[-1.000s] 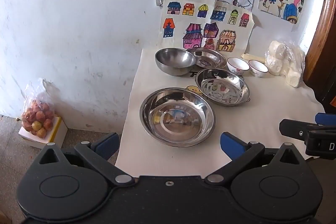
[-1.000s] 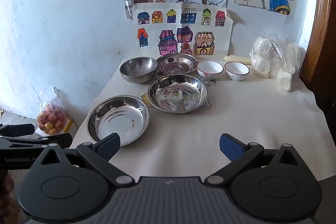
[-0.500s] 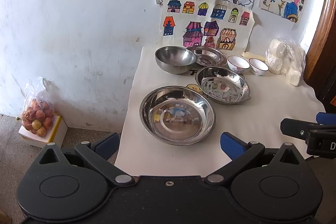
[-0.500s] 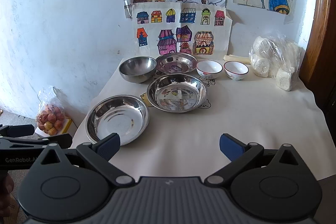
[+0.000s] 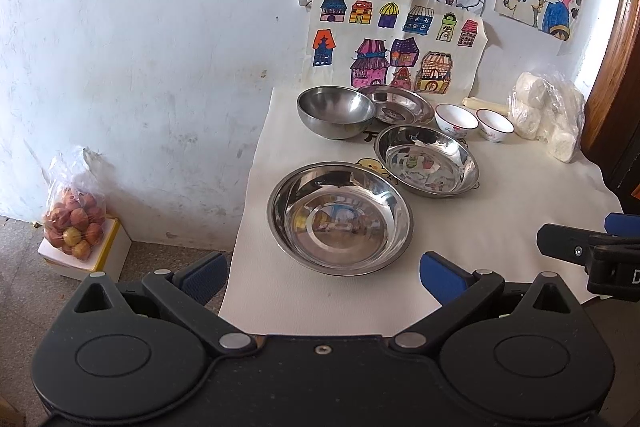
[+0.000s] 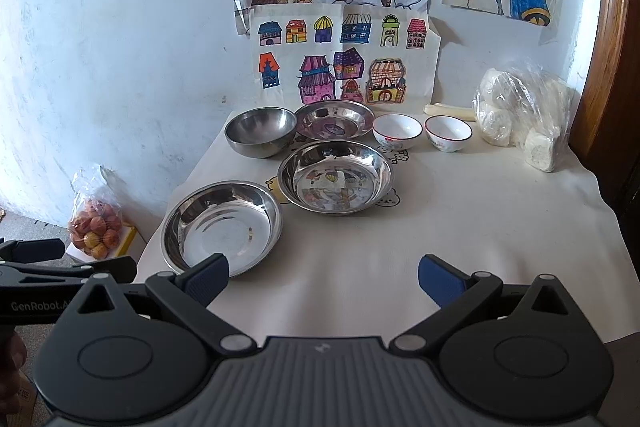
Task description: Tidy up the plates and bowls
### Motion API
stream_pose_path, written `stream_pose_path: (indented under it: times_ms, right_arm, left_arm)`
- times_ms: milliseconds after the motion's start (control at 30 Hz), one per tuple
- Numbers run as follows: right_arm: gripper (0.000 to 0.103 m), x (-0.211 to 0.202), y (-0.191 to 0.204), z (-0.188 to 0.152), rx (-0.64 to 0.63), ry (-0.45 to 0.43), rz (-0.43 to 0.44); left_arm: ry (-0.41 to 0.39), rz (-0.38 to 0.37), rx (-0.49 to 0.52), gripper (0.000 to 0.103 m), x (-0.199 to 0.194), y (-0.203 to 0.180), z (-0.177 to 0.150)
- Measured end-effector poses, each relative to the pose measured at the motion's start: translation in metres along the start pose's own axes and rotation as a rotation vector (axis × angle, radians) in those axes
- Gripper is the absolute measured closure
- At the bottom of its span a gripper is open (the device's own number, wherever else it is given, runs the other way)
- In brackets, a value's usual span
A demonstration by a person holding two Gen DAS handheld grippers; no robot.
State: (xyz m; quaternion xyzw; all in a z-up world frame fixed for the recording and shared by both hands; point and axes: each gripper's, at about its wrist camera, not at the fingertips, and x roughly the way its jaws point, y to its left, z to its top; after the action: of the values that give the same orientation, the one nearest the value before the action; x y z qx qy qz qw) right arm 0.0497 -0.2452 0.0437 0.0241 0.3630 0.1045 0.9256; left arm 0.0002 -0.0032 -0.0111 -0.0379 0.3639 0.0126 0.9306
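Both grippers, left [image 5: 322, 275] and right [image 6: 322, 277], hover at the desk [image 6: 460, 227] edge, jaws open and empty. On the desk: three steel plates, the nearest [image 6: 222, 227] front left, a steel bowl [image 6: 260, 131] and two white bowls [image 6: 398, 131] at the rear.
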Motion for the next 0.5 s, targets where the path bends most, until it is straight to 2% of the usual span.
stream_pose_path:
  times_ms: [500]
  right_arm:
    - [0.000, 0.0009, -0.0008, 0.0012, 0.003, 0.000, -0.002]
  left_arm:
    - [0.006, 0.001, -0.003, 0.001, 0.0001, 0.0027, 0.0036]
